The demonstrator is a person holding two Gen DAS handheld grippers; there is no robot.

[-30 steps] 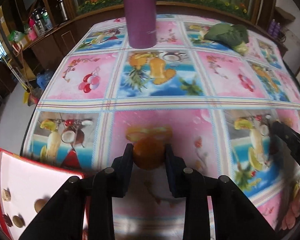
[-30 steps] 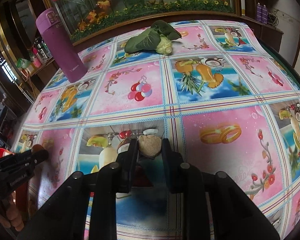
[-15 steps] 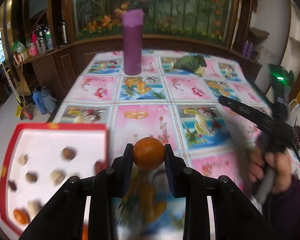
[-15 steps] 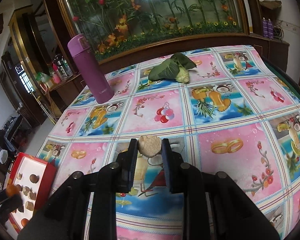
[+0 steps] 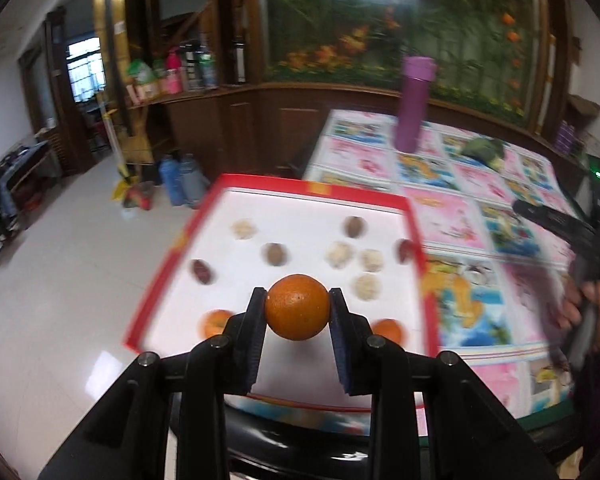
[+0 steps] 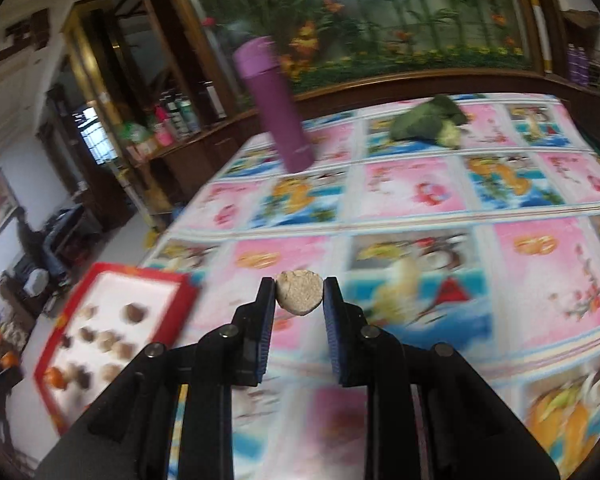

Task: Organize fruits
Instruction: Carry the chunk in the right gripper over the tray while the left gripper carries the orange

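A: What changed? The left hand-held gripper [image 5: 297,307], clamped on a round orange fruit [image 5: 296,306], has swung from the fruit-print tabletop [image 6: 420,200] to above the red-rimmed white tray [image 5: 316,190]

B: Delivery's close, then. The right hand-held gripper [image 6: 299,298] pinches a rough beige fruit [image 6: 299,295] over the tabletop, well short of the tray. Open white floor sits between the two oranges near the front rim
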